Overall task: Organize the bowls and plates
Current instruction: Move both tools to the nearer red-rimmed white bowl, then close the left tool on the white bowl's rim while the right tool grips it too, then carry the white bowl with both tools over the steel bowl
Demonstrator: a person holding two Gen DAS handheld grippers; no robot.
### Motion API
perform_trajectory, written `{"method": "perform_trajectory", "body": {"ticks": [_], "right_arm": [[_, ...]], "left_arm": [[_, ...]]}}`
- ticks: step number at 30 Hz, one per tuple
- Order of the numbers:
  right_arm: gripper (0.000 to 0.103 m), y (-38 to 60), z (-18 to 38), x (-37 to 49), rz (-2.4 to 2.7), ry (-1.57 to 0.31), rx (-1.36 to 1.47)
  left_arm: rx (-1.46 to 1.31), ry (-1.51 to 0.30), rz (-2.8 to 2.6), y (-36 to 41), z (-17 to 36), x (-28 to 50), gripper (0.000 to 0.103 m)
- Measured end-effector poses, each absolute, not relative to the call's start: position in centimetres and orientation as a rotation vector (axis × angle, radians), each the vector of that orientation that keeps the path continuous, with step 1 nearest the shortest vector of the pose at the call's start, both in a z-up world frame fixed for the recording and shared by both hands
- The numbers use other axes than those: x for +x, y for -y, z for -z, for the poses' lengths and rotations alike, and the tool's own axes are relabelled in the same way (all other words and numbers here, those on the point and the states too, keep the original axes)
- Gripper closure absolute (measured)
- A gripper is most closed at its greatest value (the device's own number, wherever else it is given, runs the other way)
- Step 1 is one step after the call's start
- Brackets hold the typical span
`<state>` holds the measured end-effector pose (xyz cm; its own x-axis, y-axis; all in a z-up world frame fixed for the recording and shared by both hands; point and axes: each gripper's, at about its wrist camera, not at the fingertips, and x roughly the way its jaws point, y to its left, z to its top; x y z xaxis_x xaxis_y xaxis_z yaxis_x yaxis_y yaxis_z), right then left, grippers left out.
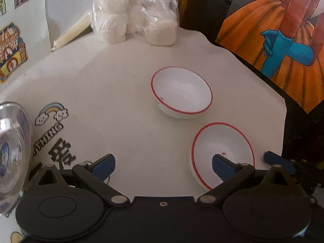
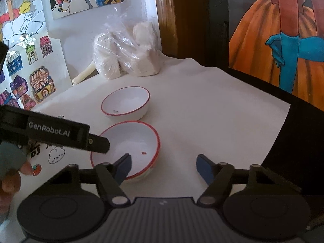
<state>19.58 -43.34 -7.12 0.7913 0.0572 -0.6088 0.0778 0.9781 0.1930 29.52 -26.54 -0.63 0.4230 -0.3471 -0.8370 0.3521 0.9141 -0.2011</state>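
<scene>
Left wrist view: both the left gripper and right gripper spread, empty; near bowl just before far bowl; likely next: pinch near bowl's rim, nest.

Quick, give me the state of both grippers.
Left gripper: open, holding nothing; one finger over the near bowl.
Right gripper: open, holding nothing, beside that bowl.

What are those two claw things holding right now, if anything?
Nothing. The left gripper and right gripper are both open, their fingers near the closer bowl but not closed on its rim.
</scene>
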Motion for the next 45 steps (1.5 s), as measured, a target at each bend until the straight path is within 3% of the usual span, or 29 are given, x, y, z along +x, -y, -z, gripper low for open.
{"method": "perform_trajectory", "body": {"ticks": [10,18,19,25,45], "right_arm": [[0.065,43.4,7.7,19.4,-0.009,-0.64,0.289],[0.075,43.2,8.0,19.2,-0.029,-0.633,0.359],[0.076,43.1,8.0,19.1,-0.024,-0.63,0.365],[0.085,42.5,7.7,18.5,0.009,-0.623,0.384],[0.085,35.4,1.2,13.5,-0.092,-0.507,0.326]], "left_arm": [[-0.008,-1.077,0.465,26.9,1.0,28.9,0.028],[-0.035,-1.071,0.545,27.4,0.6,28.5,0.077],[-0.04,-1.072,0.555,27.4,0.5,28.4,0.087],[-0.045,-1.073,0.558,26.8,-0.1,27.1,0.09],[-0.208,-0.911,0.54,15.9,-6.0,21.8,0.09]]}}
